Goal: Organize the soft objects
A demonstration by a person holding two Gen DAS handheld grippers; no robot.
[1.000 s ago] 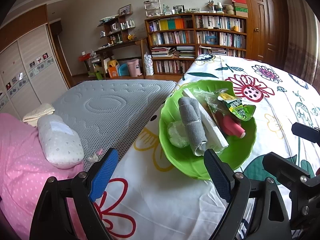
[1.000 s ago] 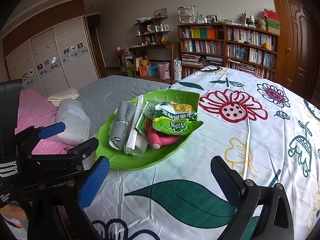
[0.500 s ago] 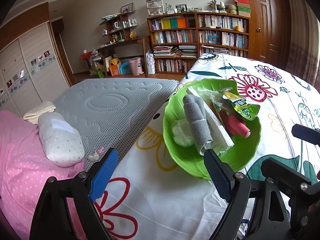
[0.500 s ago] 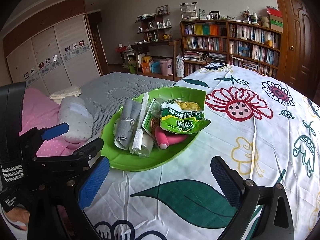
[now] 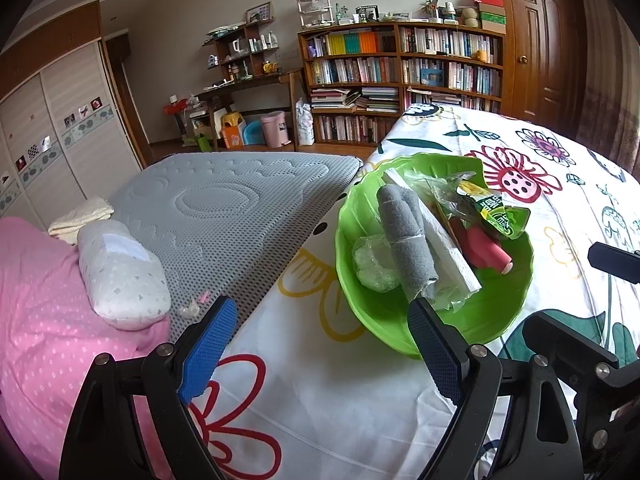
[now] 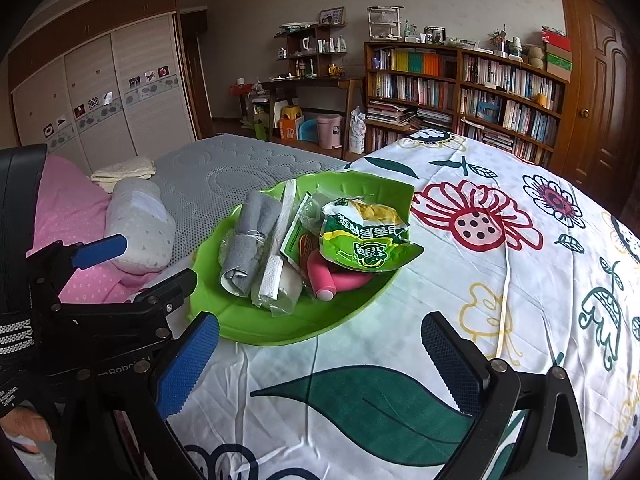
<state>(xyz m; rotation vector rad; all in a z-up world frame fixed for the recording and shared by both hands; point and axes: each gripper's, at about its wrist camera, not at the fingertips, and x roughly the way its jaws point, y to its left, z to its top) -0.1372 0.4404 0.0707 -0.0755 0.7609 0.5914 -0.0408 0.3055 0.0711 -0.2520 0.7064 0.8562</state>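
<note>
Bright green plastic bowl [image 6: 256,320] sitting on the bed's floral sheet [image 6: 500,280], just ahead of both claws, and all the soft stuff is piled in it: a rolled grey cloth [image 6: 250,244], a white folded towel [image 6: 276,264], a green snack bag [image 6: 366,236] on top of a pink roll [image 6: 324,276], plus some crinkly plastic wrap [image 5: 374,256] on the left side.

Biggest risk imo: everything's stacked loose and overlapping, so grabbing one thing could drag its neighbour out or tip the bowl, since it's on a soft bed rather than a firm surface. The snack bag is slippery and puffy, so a pinch could just squirt it sideways. The wrap around the grey roll could snag too.

Left claw [image 5: 320,348] is spread wide with nothing in it, hovering low, its right finger right at the bowl's near rim. Right claw [image 6: 320,364] is also wide open and empty, just short of the bowl, pointing at the pile. The two are close side by side, so they might bump if both reach in together. A bit of hand [image 6: 24,426] shows at the lower left of the right view.
</note>
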